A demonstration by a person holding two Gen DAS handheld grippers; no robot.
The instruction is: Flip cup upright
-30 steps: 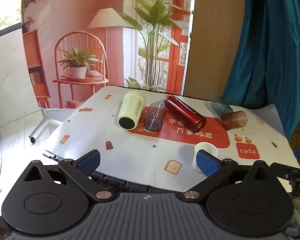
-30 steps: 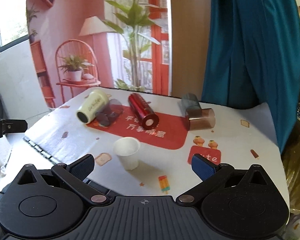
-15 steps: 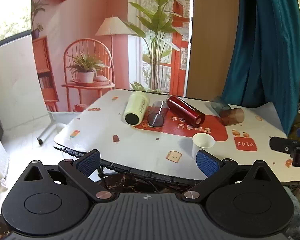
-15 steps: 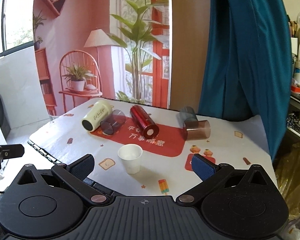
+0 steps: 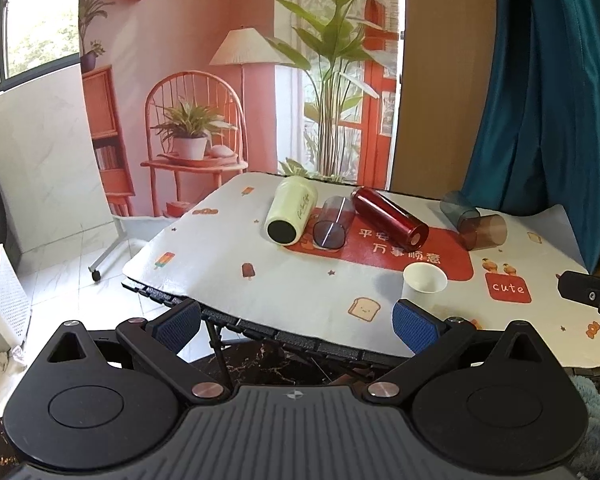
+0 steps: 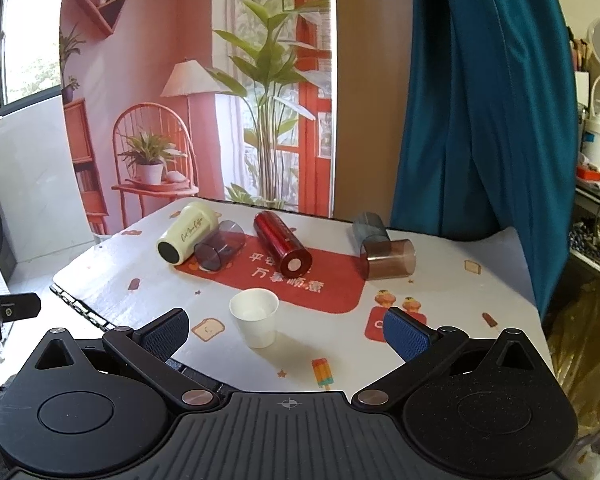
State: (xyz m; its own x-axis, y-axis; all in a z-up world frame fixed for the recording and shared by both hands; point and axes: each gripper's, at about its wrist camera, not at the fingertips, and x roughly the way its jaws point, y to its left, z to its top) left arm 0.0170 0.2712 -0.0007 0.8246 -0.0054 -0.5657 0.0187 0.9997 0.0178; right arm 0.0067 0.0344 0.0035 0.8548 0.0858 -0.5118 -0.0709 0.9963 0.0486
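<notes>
Cup, white paper, small: left wrist view, right of centre, upright on the patterned tabletop, mouth up. Left gripper spread, empty, short of the edge.

Right wrist view: same cup centre frame; right gripper spread, empty. Cream tumbler lies sideways, upper left; if it is the next target, judged best pinched mid-body, then tipped base-down.

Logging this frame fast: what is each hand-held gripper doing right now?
Left hand-held gripper: open, holding nothing.
Right hand-held gripper: open, holding nothing.
</notes>
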